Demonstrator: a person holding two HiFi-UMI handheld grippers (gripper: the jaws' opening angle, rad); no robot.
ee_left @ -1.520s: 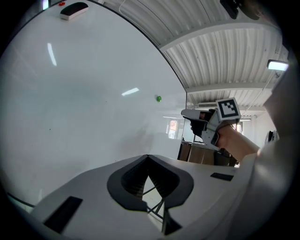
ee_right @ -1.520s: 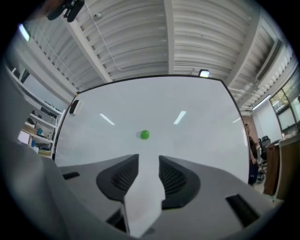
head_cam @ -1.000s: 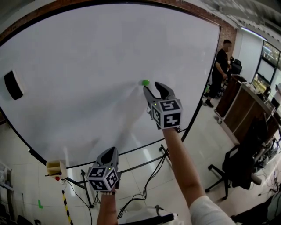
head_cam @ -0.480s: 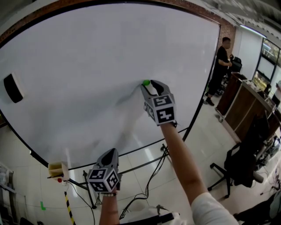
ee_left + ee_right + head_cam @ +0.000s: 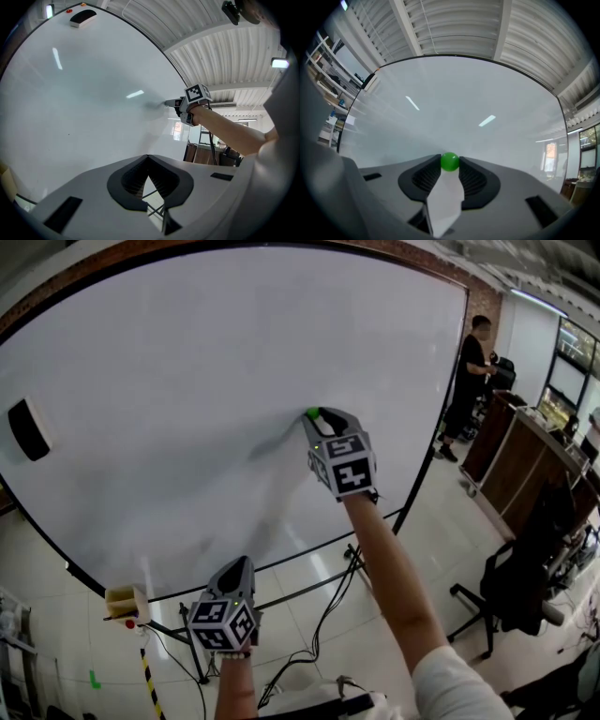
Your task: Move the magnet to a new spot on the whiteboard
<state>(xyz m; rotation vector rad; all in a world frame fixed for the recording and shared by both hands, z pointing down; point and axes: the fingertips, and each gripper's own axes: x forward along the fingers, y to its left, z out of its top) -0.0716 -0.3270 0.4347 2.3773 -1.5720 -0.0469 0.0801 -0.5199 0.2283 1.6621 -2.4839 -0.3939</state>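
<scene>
Magnet (image 5: 450, 161) on whiteboard (image 5: 187, 381) sits between closing jaws of right tool (image 5: 321, 416), seemingly touching both; left tool (image 5: 149, 160) pinched together, empty.

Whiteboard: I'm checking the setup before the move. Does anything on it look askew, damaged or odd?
Nothing stands out. The whiteboard looks clean, with no marks or damage. The eraser sits near its left edge. The green magnet sits on the board between the right gripper's closing jaws, whose tips touch it.
</scene>
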